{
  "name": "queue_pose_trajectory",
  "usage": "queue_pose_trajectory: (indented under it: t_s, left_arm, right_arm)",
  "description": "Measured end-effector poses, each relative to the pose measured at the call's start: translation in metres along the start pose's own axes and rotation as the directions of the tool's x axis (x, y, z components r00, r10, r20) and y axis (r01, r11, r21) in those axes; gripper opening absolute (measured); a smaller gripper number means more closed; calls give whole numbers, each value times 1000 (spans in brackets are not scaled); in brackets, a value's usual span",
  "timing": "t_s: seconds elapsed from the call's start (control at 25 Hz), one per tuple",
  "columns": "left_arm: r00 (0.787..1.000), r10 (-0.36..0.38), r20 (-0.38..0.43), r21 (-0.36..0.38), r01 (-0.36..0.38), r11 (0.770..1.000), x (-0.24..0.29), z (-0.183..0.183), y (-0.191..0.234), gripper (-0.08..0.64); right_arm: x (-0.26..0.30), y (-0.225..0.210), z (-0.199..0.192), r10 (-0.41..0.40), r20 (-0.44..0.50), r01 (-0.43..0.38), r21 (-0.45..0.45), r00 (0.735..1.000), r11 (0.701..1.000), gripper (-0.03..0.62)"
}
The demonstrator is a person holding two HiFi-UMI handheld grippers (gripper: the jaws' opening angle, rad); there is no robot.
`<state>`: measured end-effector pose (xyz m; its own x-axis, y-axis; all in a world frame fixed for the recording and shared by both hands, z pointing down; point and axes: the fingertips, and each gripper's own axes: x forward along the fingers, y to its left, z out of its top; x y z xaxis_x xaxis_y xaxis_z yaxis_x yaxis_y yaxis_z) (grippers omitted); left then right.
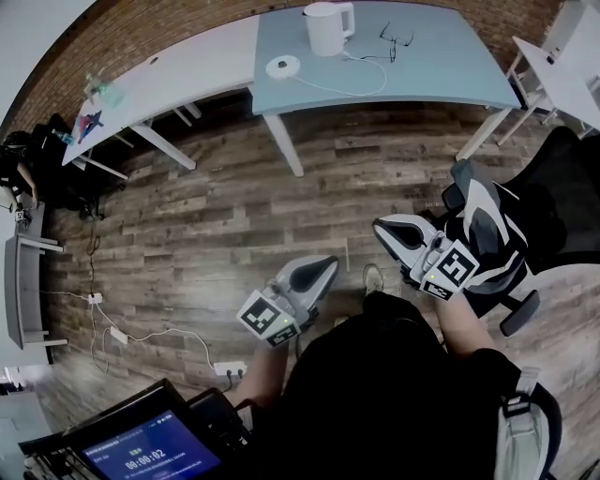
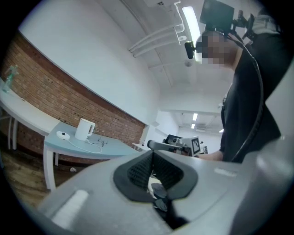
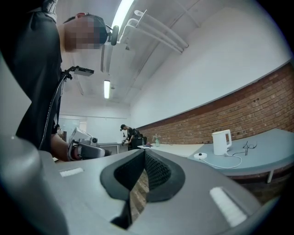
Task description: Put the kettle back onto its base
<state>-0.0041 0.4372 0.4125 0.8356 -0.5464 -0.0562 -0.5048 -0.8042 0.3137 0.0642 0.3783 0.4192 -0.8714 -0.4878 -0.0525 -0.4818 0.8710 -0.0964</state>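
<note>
White kettle (image 1: 328, 28): it stands upright on the blue-grey tabletop (image 1: 441, 70), close to the far edge and in the left half. It isn't on its base and nothing holds it.
White base (image 1: 282, 67): a round disc near the tabletop's left edge, just beside the kettle on the near side and apart from it.
Left gripper (image 1: 317, 273): its jaws are closed, pad against pad, with nothing between them. It is held level over the wooden floor, well apart from the table.
Right gripper (image 1: 397, 231): also closed and empty, pointing level, just beside the black office chair (image 1: 553, 187).
Step in hand: by my reading the approach to the table. No grasp is made yet.
Risk, jaws: both must open before the handle, which faces the tabletop's right side. A closed tip arriving there would push the kettle toward the far edge or tip it.
Risk, cord (image 1: 349, 89): it loops from the base across the middle of the tabletop. A gripper or the kettle's bottom catching it would drag the light base out of place.
Risk, glasses (image 1: 397, 37): they lie just right of the kettle by the far edge. A wide reach for the handle could sweep them.
Risk, seating: the kettle has to come down centred on the disc. Set off-centre, it would sit tilted or slide the base toward the left edge.
Risk, grip: held by the handle alone, the body may swing. Whether it holds water I cannot tell.
</note>
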Motion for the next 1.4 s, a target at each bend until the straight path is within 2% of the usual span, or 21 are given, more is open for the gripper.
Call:
queue_pose_trajectory:
  t_s: [0.32,0.72,1.08,1.4]
  left_arm:
    - [1000,-8,5,27,8,1000,71,22,31,5]
    - [998,63,6,35,-63,997,128,33,70,5]
    - [996,86,19,62,-87,994,173,38,89,5]
    - [994,108,19,63,-109,992,186,41,97,5]
  right_arm:
    - [5,-72,13,14,-11,-14,-12,1000,1000,5]
    - [13,-135,16,76,-26,-77,-8,997,997,5]
    - [11,-169,10,153,-44,-153,0,987,988,6]
    - [11,-175,3,197,-61,-196,17,979,980,6]
